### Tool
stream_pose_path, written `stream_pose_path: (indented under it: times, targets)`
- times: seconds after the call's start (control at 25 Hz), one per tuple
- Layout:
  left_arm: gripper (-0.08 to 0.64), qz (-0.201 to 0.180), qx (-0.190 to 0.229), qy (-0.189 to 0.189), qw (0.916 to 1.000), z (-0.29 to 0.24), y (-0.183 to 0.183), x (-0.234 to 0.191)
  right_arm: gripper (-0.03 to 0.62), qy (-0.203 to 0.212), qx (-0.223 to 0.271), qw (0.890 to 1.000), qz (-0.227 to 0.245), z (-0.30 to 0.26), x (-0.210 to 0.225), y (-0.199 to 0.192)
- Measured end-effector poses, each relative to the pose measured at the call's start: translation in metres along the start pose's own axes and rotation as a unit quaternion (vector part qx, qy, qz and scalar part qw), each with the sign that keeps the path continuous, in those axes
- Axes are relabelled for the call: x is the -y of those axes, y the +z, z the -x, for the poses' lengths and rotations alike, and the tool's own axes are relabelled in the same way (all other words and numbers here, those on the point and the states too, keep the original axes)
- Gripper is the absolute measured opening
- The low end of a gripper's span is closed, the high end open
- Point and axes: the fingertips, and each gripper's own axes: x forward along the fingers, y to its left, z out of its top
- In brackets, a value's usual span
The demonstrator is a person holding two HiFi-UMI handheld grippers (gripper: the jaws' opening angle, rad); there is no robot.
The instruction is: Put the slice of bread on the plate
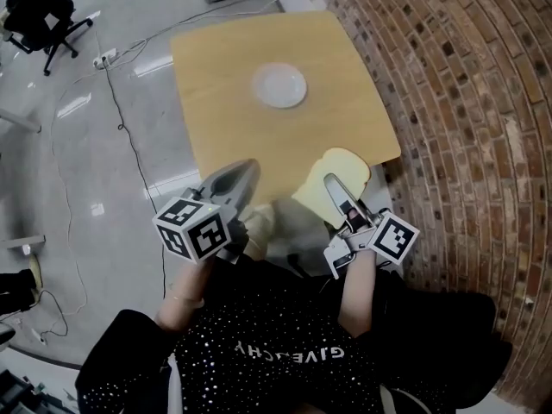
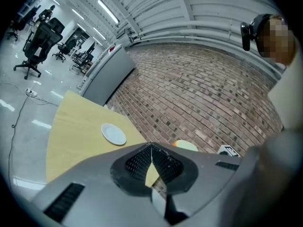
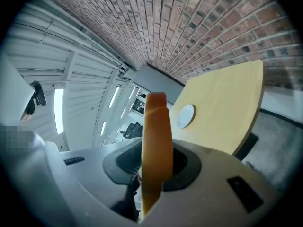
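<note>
A pale slice of bread [image 1: 332, 182] with a tan crust hangs off the near right corner of the wooden table [image 1: 224, 128], with my right gripper [image 1: 335, 190] shut on it. In the right gripper view the slice [image 3: 156, 145] stands edge-on between the jaws. A small white plate [image 1: 279, 85] lies empty near the middle of the table, also seen as the plate [image 2: 113, 134] and the plate [image 3: 185, 116]. My left gripper [image 1: 243, 175] sits at the table's near edge, jaws together with nothing between them [image 2: 152, 157].
A brick wall [image 1: 466, 102] runs close along the table's right side. Grey floor [image 1: 112, 145] with cables and a power strip [image 1: 103, 59] lies to the left. An office chair [image 1: 39, 11] stands at the far left.
</note>
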Motion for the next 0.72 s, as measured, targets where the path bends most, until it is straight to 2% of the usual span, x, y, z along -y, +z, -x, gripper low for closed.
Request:
stream_pose_path:
  times: [0.4,0.56,0.72]
  targets:
    - [0.012,0.034,-0.001,0.037,0.9987,-0.086,0.043,-0.063,0.095,-0.021,-0.084,0.996,0.022,-0.097,0.052,0.081]
    - [0.012,0.050,0.005,0.044,0.9977,-0.109,0.059,-0.091,0.095,-0.036,-0.153,0.987,0.044,-0.155,0.084,0.097]
    - [0.012,0.074,0.019,0.054,0.9956,-0.123,0.064,-0.114,0.095,-0.013,-0.218,0.975,0.047,-0.218,0.096,0.103]
